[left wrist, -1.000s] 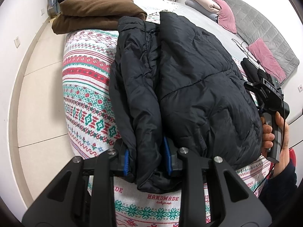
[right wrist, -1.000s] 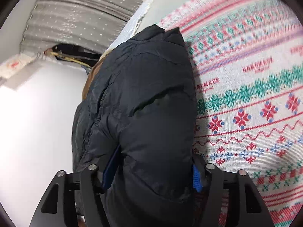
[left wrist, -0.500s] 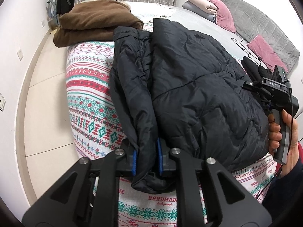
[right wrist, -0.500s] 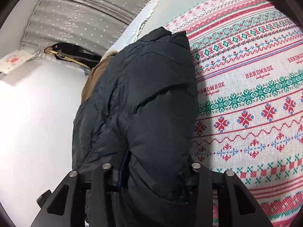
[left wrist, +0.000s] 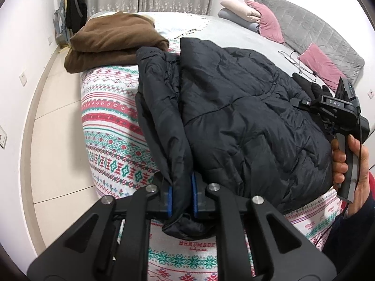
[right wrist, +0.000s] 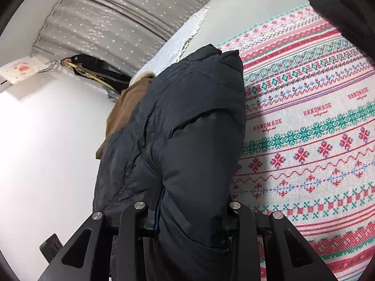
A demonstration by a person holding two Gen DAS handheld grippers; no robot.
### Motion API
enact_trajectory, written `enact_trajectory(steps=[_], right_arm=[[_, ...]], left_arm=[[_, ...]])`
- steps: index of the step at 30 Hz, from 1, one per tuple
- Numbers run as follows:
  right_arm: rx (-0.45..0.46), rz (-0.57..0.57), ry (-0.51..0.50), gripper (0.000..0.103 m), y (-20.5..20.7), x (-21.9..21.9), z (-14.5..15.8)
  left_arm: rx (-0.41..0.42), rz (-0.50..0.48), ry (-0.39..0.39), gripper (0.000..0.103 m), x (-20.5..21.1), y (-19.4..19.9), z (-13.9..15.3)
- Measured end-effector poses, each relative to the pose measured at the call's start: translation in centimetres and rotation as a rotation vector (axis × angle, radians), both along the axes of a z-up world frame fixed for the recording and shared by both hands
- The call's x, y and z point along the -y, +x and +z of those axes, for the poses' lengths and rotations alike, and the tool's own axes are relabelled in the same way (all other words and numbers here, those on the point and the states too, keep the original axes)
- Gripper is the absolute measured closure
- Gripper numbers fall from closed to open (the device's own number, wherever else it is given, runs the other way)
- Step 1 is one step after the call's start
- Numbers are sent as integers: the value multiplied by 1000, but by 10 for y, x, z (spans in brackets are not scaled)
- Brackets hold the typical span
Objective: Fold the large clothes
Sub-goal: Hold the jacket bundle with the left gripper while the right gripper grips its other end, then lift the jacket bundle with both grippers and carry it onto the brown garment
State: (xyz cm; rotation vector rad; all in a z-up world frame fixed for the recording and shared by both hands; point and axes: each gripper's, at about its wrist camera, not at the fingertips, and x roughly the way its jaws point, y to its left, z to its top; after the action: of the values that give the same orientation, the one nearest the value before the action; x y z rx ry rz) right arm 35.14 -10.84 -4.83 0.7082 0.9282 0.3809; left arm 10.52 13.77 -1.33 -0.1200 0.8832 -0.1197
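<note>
I see no containers, only a bed whose patterned blanket [left wrist: 110, 126] carries everything. My left gripper [left wrist: 181, 197] is clenched on a narrow fold of the black puffer jacket [left wrist: 246, 121] at 6 o'clock in its view, the blue pads [left wrist: 170, 199] squeezing the quilted, slightly shiny cloth on both sides. The jacket lies folded lengthwise on the blanket, running from 6 toward 12, its thinner sleeve side at 9 of the main bulk. My right gripper [right wrist: 192, 213] grips a much thicker wad of the same jacket [right wrist: 194, 121], fingers spread wide around it; in the left view I see it at 3 o'clock, held in my right hand [left wrist: 351, 161]. The blanket is woven, with red and green banded motifs. At 11 sits a brown fleece pile [left wrist: 112, 42], soft and folded. Pink pillows [left wrist: 269, 21] rest at 1 against a gray quilted headboard [left wrist: 309, 32].
</note>
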Motion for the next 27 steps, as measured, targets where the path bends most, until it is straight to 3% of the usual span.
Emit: enact_trajectory(steps=[18,27], right_arm=[[188,-56,-17,77,-27,30,60],[332,10,-62,77,22,-16,133]], left_arm=[[133,-108,-90,91,9,8,53],[266,-73,-116,91,-39,35,109]])
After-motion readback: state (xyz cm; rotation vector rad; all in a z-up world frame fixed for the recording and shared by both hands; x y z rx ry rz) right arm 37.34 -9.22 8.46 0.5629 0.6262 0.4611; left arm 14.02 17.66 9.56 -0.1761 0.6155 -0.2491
